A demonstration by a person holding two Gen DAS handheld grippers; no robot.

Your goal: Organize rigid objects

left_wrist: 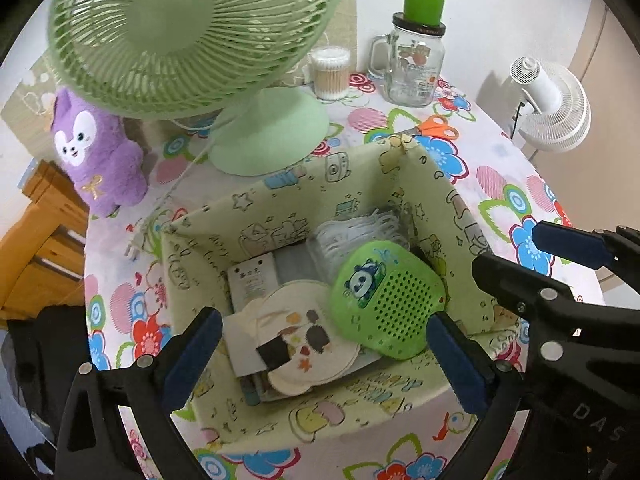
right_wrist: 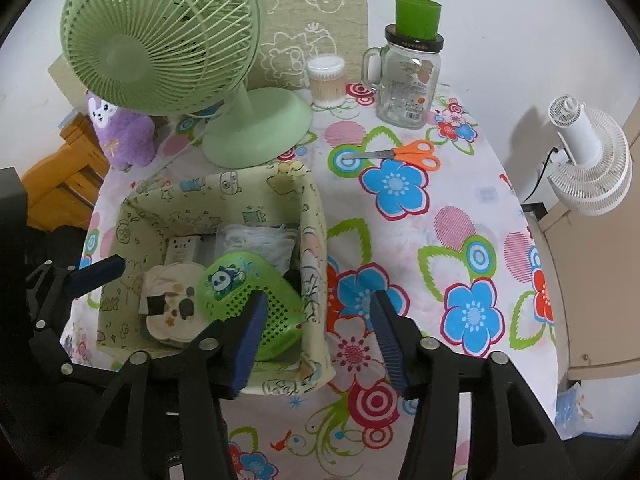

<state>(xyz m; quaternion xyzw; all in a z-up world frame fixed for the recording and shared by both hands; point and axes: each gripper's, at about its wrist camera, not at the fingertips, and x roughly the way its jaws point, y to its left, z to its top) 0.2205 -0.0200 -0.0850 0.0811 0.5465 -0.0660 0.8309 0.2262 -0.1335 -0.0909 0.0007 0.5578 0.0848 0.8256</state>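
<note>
A pale fabric storage box (left_wrist: 280,184) (right_wrist: 316,240) stands on the flowered table. Inside lie a green panda fly swatter head (left_wrist: 384,300) (right_wrist: 248,292), a cream round pad (left_wrist: 304,340) (right_wrist: 172,304), a white card box (left_wrist: 252,280) and white masks (left_wrist: 360,232). My left gripper (left_wrist: 324,356) is open and empty above the box's near side. My right gripper (right_wrist: 320,332) is open and empty, straddling the box's right wall; it also shows in the left wrist view (left_wrist: 520,256). Orange-handled scissors (right_wrist: 404,154) (left_wrist: 432,128) lie beyond the box.
A green desk fan (left_wrist: 192,40) (right_wrist: 168,48) and a purple plush (left_wrist: 100,152) (right_wrist: 120,128) stand at the back left. A cotton-swab tub (right_wrist: 326,78), and a glass jar (right_wrist: 408,80) topped by a green cup (right_wrist: 418,16), stand at the back. A white fan (right_wrist: 588,152) is off the table's right edge.
</note>
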